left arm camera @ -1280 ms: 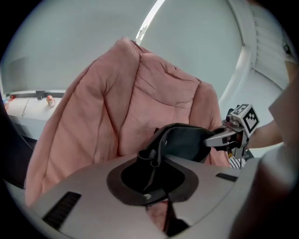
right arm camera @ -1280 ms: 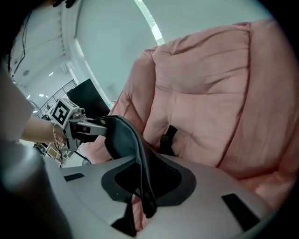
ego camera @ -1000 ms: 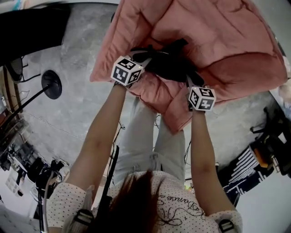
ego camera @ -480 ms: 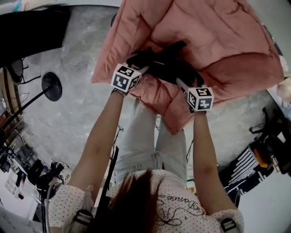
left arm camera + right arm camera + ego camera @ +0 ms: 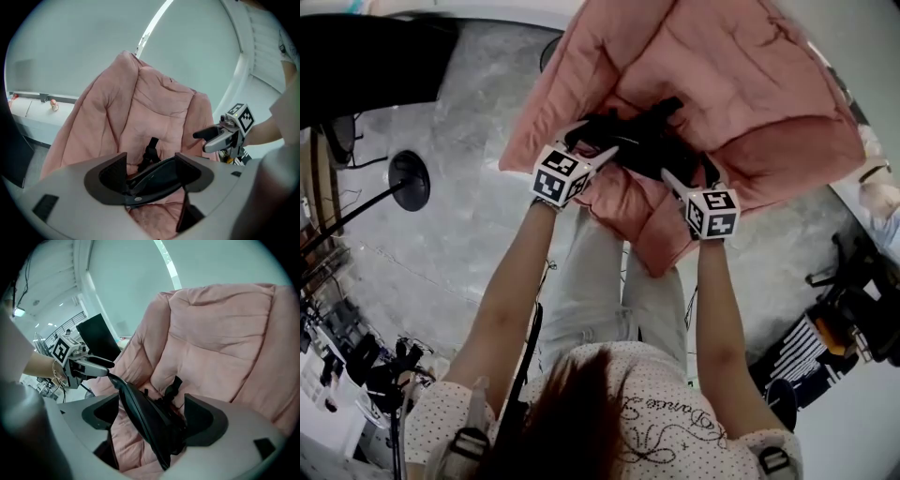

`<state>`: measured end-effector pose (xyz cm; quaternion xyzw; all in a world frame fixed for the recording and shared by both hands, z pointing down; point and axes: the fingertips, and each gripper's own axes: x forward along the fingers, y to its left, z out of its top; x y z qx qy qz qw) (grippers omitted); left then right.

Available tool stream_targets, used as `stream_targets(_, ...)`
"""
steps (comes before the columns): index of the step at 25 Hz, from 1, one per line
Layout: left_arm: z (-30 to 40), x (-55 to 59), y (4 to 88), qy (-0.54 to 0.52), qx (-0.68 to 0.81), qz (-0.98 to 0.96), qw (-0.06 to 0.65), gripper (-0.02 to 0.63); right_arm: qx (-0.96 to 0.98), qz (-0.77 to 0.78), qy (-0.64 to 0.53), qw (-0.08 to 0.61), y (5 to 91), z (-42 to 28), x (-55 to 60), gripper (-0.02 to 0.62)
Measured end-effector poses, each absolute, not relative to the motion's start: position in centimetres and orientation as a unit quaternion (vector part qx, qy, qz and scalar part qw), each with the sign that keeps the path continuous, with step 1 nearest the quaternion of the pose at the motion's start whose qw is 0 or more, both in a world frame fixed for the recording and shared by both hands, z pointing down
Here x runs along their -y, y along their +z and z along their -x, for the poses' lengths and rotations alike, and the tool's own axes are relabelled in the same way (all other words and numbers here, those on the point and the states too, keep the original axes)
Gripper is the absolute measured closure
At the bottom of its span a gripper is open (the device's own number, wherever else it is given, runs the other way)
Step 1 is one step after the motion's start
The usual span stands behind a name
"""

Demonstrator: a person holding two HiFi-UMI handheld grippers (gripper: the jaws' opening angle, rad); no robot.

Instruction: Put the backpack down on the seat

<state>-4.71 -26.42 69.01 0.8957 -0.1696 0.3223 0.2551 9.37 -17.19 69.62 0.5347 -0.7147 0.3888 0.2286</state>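
A black backpack [image 5: 649,142] is seen slumped on the cushion of a pink, quilted, thickly padded seat [image 5: 741,75]. It is placed near the cushion's front edge and roughly midway between its two sides, with the tall backrest rising behind it. Its dark body is collapsed low rather than stood upright; a broad black strap [image 5: 140,413] is raised off it toward the front edge, and a narrower webbing strap [image 5: 151,149] is stood up against the foot of the backrest.
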Motion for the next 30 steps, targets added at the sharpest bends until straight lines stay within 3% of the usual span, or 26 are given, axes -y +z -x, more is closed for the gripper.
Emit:
stream_targets(8, 4.2, 27.7, 61.5, 0.280, 0.178, -0.920, 0.209, 0.298, 0.726, -0.572, 0.331, 0.190, 61.8, -10.5, 19.4, 0.178)
stream_targets(14, 4.2, 28.7, 54.6, 0.230, 0.215, -0.933, 0.174, 0.307, 0.731, -0.617, 0.256, 0.141, 53.7, -12.1, 20.5, 0.300)
stream_targets(19, 4.0, 28.5, 48.8, 0.183, 0.231, -0.944, 0.149, 0.402, 0.722, -0.659, 0.186, 0.103, 46.8, -13.2, 19.8, 0.439)
stream_targets(23, 3.2, 28.0, 43.0, 0.124, 0.229, -0.959, 0.113, 0.566, 0.727, -0.667, 0.137, 0.088, 41.9, -13.5, 19.3, 0.509)
stream_targets(30, 2.6, 26.3, 34.6, 0.067, 0.240, -0.967, 0.050, 0.601, 0.741, -0.665, 0.070, 0.065, 34.4, -12.8, 18.2, 0.560)
